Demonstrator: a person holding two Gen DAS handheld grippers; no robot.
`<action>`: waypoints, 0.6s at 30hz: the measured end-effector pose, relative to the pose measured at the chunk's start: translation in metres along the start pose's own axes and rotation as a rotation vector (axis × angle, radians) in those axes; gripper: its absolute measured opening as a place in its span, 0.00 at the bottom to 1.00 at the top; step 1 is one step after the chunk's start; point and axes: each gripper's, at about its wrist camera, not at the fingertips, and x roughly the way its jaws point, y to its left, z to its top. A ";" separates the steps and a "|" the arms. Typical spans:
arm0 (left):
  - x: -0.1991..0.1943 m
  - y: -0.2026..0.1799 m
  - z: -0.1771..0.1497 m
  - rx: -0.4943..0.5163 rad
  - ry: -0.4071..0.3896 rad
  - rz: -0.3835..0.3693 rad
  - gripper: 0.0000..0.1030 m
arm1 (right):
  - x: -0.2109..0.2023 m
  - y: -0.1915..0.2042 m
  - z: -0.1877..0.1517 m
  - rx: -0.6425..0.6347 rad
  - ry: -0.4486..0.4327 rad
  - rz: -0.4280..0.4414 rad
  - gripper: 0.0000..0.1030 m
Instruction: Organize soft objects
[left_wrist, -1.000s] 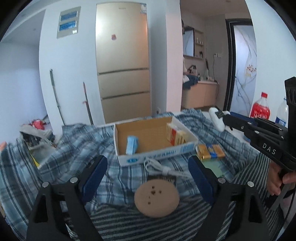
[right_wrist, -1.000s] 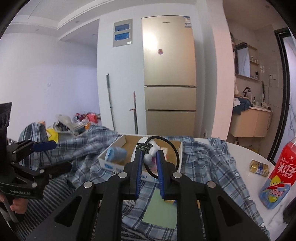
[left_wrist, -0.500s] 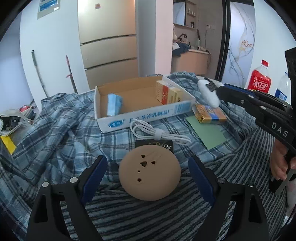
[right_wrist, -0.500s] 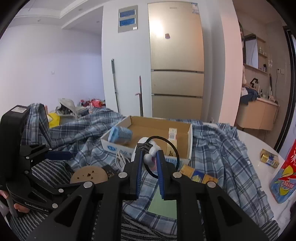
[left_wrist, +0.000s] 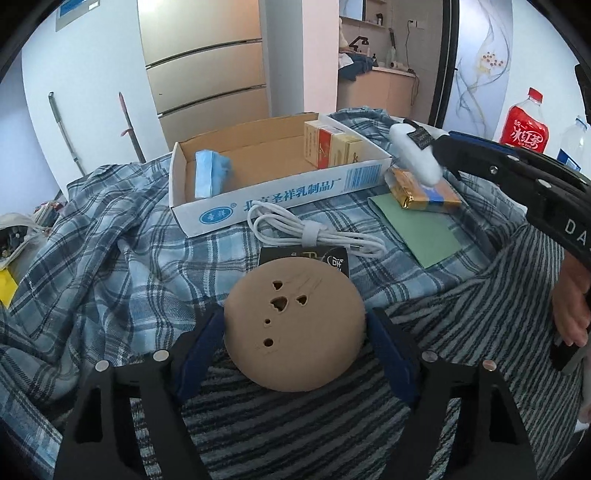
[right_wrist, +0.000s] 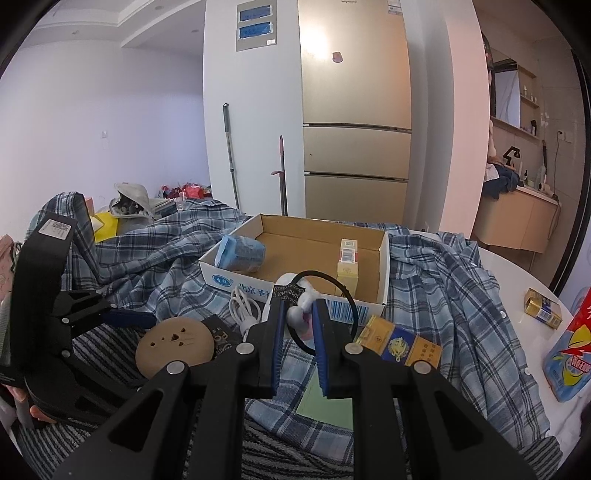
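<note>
Tan round sponge (left_wrist: 294, 325) between spread left gripper (left_wrist: 294, 349) fingers; right gripper (right_wrist: 300, 341) clamps white puff (right_wrist: 300, 314).

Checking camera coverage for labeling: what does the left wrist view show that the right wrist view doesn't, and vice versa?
Left wrist only: the left tongs from behind, pads on either side of the tan round sponge, apparently not yet squeezing it; the full bundled white cable; a clear bottle at the far right.

Right wrist only: the right tongs shut on the white plush hair tie, its black loop showing; a second gold packet on the white table; clutter on the left.

Both: cardboard box, blue tissue pack, cigarette packs, green card, red bottle.
</note>
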 end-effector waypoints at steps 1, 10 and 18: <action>0.000 0.001 0.000 -0.005 0.001 -0.002 0.79 | 0.000 0.000 0.000 0.000 -0.001 0.000 0.14; -0.013 0.005 -0.003 -0.029 -0.076 0.000 0.75 | -0.001 0.000 0.000 -0.001 -0.006 -0.001 0.14; -0.044 -0.001 -0.008 -0.001 -0.233 0.045 0.74 | -0.013 0.000 0.001 -0.002 -0.064 -0.008 0.14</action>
